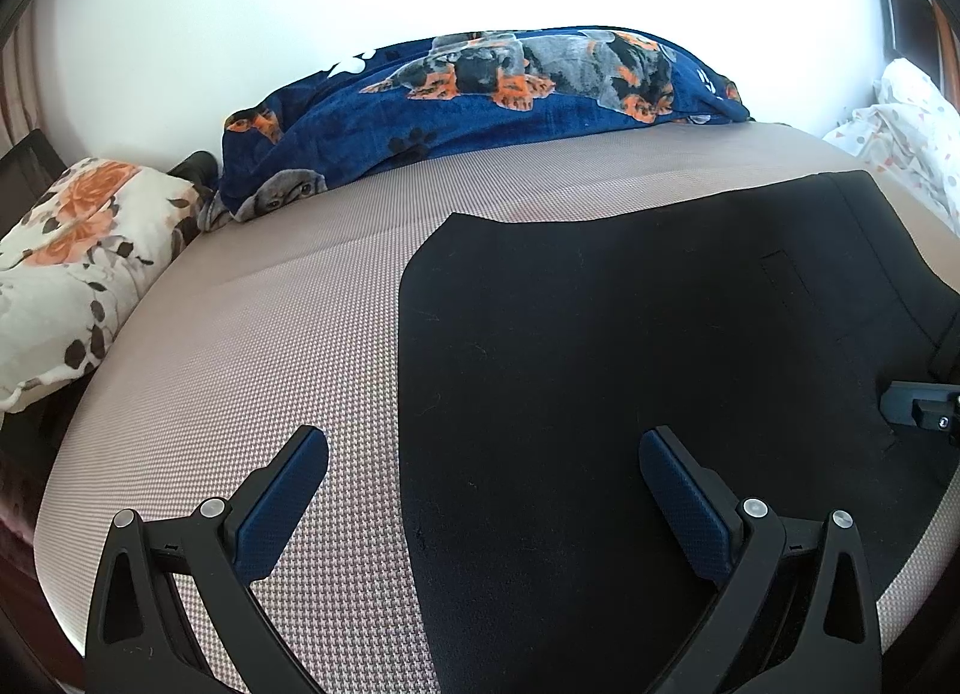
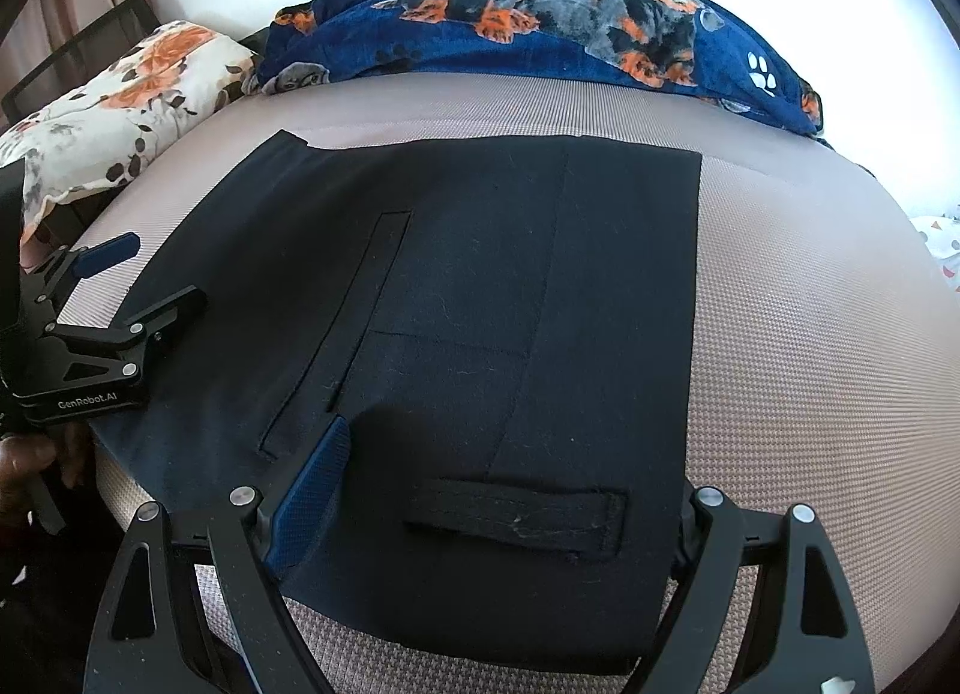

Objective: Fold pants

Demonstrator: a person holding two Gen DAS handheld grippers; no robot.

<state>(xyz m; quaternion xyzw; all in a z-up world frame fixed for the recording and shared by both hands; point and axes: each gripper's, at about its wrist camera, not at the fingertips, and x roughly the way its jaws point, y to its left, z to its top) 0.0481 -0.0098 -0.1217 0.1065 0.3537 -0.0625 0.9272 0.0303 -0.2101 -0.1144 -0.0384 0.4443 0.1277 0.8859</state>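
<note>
A bed [image 1: 240, 346] covered in a pinkish-grey woven sheet fills both views. Along its far edge lies a blue blanket [image 1: 540, 93] printed with dogs, and at the far left a floral pillow [image 1: 78, 250]. The black pants [image 2: 480, 304] lie flat on the near part of the bed, folded into a broad rectangle, with a belt loop [image 2: 516, 520] at the near edge. The left gripper [image 1: 483, 466] hovers over the pants' left edge, jaws spread wide and empty, one finger above the sheet and the other above the cloth. The right gripper [image 2: 516, 454] is also wide; its left finger [image 2: 318, 484] rests on the pants by the belt loop, while its right fingertip is hidden behind the cloth edge.
</note>
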